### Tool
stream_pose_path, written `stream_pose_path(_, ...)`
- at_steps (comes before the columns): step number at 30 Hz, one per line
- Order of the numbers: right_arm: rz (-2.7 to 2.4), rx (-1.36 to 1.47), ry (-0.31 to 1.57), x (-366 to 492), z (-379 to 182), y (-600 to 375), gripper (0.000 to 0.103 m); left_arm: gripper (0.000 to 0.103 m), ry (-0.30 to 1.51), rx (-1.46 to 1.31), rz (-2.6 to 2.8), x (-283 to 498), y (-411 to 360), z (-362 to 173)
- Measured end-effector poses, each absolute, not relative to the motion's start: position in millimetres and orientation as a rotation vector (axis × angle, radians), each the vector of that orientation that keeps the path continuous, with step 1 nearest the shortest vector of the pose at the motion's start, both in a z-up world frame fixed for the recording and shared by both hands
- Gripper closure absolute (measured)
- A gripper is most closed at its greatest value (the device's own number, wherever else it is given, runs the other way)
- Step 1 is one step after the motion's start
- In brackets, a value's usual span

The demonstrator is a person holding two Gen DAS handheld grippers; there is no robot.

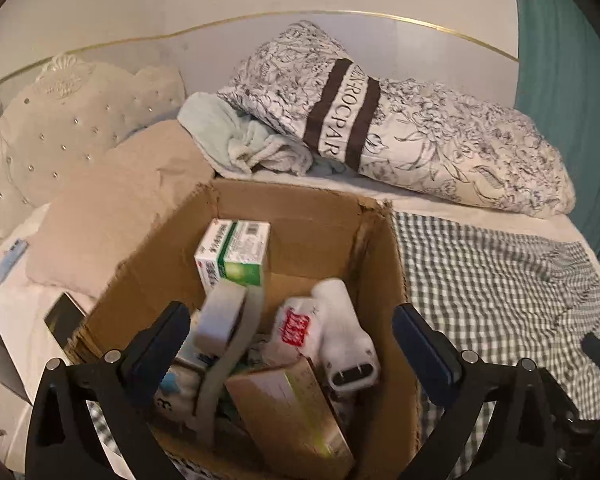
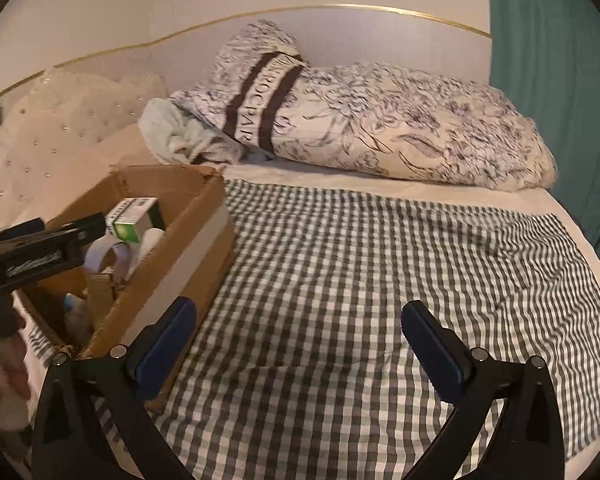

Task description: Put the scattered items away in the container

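Left tongs point(image 1: 292, 344): spread wide, nothing between the pads, poised over the open cardboard box point(image 1: 312, 216). Right tongs point(image 2: 300, 340): likewise spread wide and empty, above the checked blanket point(image 2: 380, 280), just right of the box. Box: stands on the bed, at the blanket's left edge. Contents: green-and-white carton point(image 1: 234, 252) upright toward the back; roll of tape point(image 1: 220, 316) with a grey strip trailing forward; white plug adapter point(image 1: 340, 340) with a red label; tan carton point(image 1: 292, 416) at the front. Behind the box: beige pillow point(image 1: 112, 216), pale towel point(image 1: 240, 140), floral quilt point(image 1: 420, 136).
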State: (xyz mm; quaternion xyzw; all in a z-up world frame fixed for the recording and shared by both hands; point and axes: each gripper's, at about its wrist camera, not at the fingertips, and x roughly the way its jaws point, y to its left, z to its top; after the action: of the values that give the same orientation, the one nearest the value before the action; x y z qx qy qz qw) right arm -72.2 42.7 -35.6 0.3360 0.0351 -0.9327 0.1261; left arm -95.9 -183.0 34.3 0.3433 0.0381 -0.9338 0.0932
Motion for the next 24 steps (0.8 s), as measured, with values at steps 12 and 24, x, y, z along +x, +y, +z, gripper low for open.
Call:
stream_pose_path(12, -2.746, 1.067, 0.102, -63.1, -48.6, 52.3, 0.000, 0.000, 0.142, 1.092, -2.756, -83.1, -177.1, 22.9)
stream_pose_path(24, -2.777, 1.061, 0.028, -59.1, -42.0, 63.7, 0.000, 0.000, 0.108, 1.135, -2.765, -79.2, -165.9, 21.4)
